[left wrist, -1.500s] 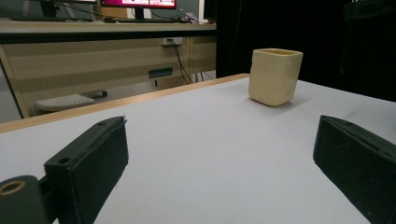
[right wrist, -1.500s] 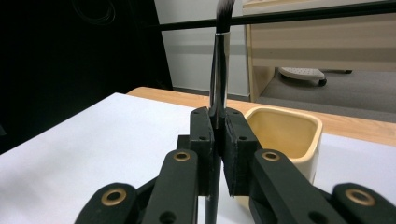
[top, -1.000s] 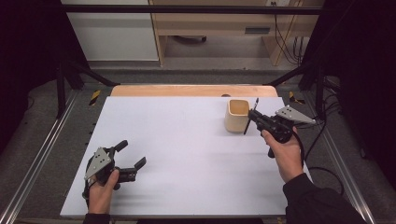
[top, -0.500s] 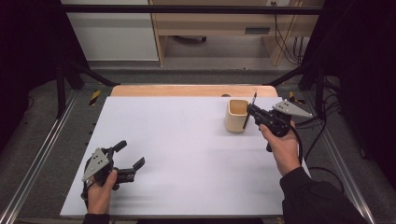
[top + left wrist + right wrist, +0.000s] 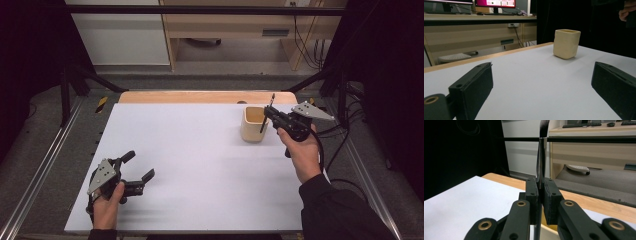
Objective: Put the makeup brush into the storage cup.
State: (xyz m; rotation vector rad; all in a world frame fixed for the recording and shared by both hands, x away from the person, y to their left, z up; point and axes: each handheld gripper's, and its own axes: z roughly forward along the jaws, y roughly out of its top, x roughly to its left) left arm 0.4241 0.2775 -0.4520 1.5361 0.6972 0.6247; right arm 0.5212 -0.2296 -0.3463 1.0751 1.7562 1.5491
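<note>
A: How are your jaws standing?

B: Your right gripper (image 5: 270, 114) is clenching a thin dark brush (image 5: 541, 157) between its pads, with no gap showing in the right gripper view. You are holding the brush nearly upright, bristle tip up, right at the near rim of the cream cup (image 5: 254, 124). Your left gripper (image 5: 136, 173) is resting low over the near-left part of the white table (image 5: 200, 150), jaws spread wide and gripping nothing; in the left gripper view the two black pads are sitting far apart with bare tabletop between them.

A: What are you failing to make out?

B: The lower end of the brush is running down behind your own jaws, so I cannot tell whether it is touching the cup or dipping into it. The inside of the cup is hardly showing either.

A: And the count?

B: You are working with one brush, one cup and two grippers, well apart from each other.
</note>
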